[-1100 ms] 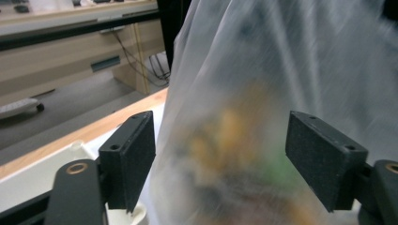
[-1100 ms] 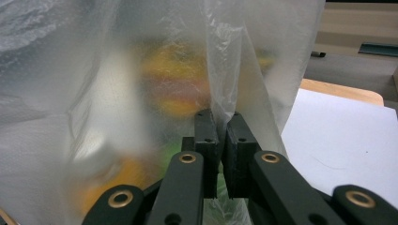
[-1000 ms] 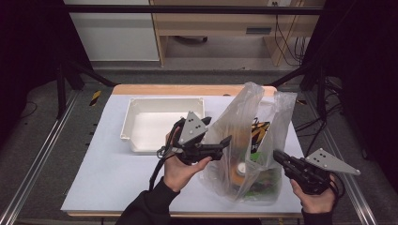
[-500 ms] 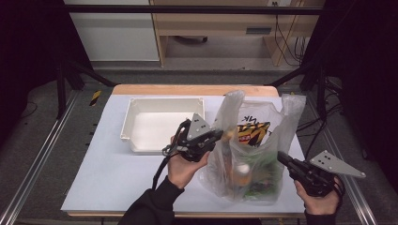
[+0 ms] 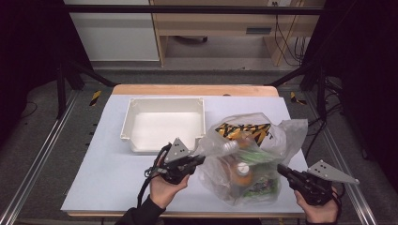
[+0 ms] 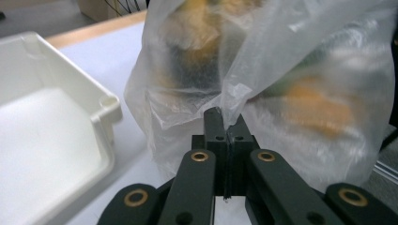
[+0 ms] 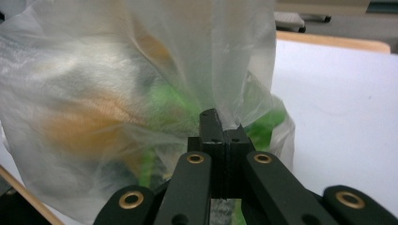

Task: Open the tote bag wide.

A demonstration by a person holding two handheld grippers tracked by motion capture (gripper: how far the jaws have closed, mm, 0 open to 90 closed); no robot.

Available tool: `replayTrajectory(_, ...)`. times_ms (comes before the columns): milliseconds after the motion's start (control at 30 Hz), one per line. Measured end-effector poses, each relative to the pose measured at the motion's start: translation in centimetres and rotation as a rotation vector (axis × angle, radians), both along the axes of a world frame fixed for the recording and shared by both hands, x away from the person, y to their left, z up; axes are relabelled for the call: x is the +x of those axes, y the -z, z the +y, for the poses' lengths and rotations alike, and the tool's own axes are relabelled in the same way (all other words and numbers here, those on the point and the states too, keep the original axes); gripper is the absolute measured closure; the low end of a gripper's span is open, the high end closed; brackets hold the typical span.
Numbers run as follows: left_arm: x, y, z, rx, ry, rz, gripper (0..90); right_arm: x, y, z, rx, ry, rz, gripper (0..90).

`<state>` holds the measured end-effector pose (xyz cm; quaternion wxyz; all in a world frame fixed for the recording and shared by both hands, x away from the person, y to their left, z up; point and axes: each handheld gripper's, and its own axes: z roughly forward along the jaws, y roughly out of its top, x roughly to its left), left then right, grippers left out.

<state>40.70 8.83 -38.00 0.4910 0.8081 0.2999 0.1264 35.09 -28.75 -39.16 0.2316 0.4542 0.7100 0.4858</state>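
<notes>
One clear plastic bag (image 5: 248, 159) of packaged goods is sitting on the white table (image 5: 108, 178), between the two grippers and just right of the single white tray (image 5: 162, 123). The left gripper (image 5: 199, 159) is pinching the bag's left edge, jaws clamped on the film. The right gripper (image 5: 281, 169) is gripping a fold at the bag's right side, jaws likewise closed on plastic. Both hands are reaching in low from the near edge, angled inward toward the bag.
</notes>
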Motion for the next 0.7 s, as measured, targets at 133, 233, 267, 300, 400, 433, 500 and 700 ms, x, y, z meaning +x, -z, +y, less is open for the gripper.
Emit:
replayTrajectory(133,-0.8,1.5,0.3,0.021,0.019,0.026,90.0,-0.3,0.8,-0.2,-0.002,0.000,0.023,90.0)
replayTrajectory(233,-1.2,2.5,0.7,0.016,0.029,0.051,90.0,-0.5,1.7,-0.5,0.006,0.003,0.056,90.0)
replayTrajectory(267,-1.3,2.7,0.8,0.010,0.030,0.058,90.0,-0.5,1.7,-0.5,0.006,0.003,0.056,90.0)
replayTrajectory(300,-1.4,2.9,1.0,-0.006,0.032,0.069,90.0,-0.6,1.9,-0.6,0.006,0.004,0.058,90.0)
replayTrajectory(400,-1.8,3.0,1.7,-0.048,0.040,0.074,90.0,-0.9,2.4,-0.8,0.031,-0.005,0.068,90.0)
replayTrajectory(433,-1.9,2.8,1.9,-0.068,0.046,0.071,90.0,-1.1,2.2,-0.8,0.038,-0.013,0.054,90.0)
replayTrajectory(500,-2.0,2.2,2.3,-0.112,0.051,0.054,90.0,-1.2,2.0,-0.8,0.047,-0.018,0.041,90.0)
replayTrajectory(700,-3.0,0.4,2.9,-0.184,0.073,-0.016,90.0,-1.7,0.8,-0.2,0.062,-0.065,-0.029,90.0)
